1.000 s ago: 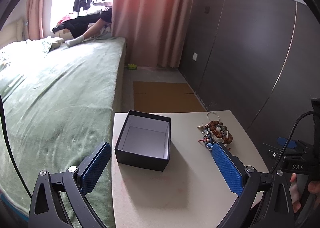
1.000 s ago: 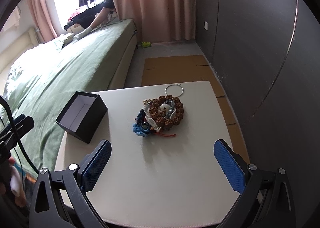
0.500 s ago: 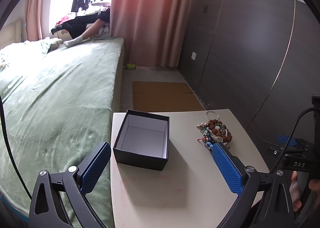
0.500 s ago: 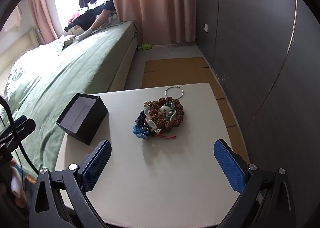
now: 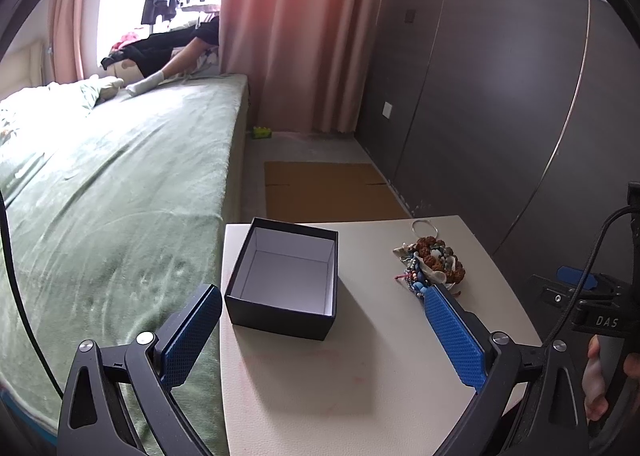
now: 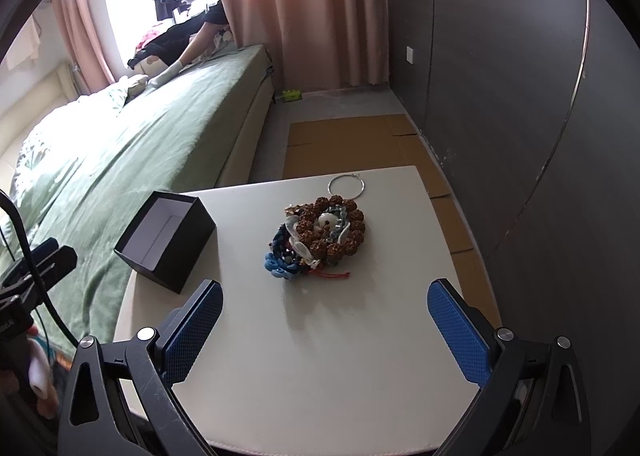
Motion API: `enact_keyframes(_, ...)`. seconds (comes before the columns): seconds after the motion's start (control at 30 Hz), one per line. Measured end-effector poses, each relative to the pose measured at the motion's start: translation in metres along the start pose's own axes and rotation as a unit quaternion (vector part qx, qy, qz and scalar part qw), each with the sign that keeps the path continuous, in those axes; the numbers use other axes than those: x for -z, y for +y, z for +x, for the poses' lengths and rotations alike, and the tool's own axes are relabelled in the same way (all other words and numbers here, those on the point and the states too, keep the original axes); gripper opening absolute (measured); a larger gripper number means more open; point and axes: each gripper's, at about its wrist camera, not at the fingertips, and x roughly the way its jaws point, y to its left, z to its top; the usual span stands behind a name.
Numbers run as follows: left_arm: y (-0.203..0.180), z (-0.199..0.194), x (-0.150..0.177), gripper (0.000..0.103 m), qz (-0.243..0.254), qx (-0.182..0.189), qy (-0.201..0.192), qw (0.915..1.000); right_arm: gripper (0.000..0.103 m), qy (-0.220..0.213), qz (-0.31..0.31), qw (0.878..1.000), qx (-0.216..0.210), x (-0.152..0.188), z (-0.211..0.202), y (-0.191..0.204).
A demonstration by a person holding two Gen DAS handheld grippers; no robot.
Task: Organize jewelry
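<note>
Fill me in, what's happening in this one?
A person holds a hand-held gripper in each hand over a white table. The left hand-held gripper and right hand-held gripper are both open and empty. A jewelry pile sits on the table, untouched, beside an open, empty black box. Nothing is sorted yet.

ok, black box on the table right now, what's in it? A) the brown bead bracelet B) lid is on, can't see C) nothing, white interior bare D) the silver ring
C: the black box is open with a bare white interior, while the jewelry pile and the silver ring sit on the table apart from it, and both the left gripper and the right gripper are open and hold nothing.
</note>
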Motion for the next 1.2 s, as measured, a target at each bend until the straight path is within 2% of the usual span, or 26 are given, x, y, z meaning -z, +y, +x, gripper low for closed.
enact_keyframes(0.27, 0.005, 0.007, 0.001, 0.101, -0.016, 0.003, 0.009, 0.9998, 0.103, 0.0, 0.013, 1.0, -0.025, -0.002, -0.001, 0.0)
enact_keyframes(0.47, 0.002, 0.017, -0.004, 0.101, -0.008, 0.001, 0.022, 0.9997, 0.103, 0.0, 0.034, 0.998, -0.047, -0.012, -0.008, 0.0)
enact_keyframes(0.6, -0.001, 0.018, -0.018, 0.101, -0.009, 0.001, 0.025, 0.9996, 0.103, 0.001, 0.029, 0.998, -0.06, -0.028, -0.012, 0.006)
enact_keyframes(0.9, -0.019, 0.015, -0.056, 0.1, -0.007, 0.016, 0.008, 0.9998, 0.103, 0.015, 0.071, 0.994, -0.078, -0.079, -0.012, -0.005)
enact_keyframes(1.07, -0.035, 0.029, -0.067, 0.091, 0.01, 0.026, 0.017, 0.9995, 0.103, -0.01, 0.089, 0.993, -0.077, -0.101, -0.015, -0.017)
enact_keyframes(1.2, -0.046, 0.051, -0.069, 0.076, 0.017, 0.037, 0.046, 0.9981, 0.103, -0.011, 0.105, 0.991, -0.083, -0.101, -0.003, -0.035)
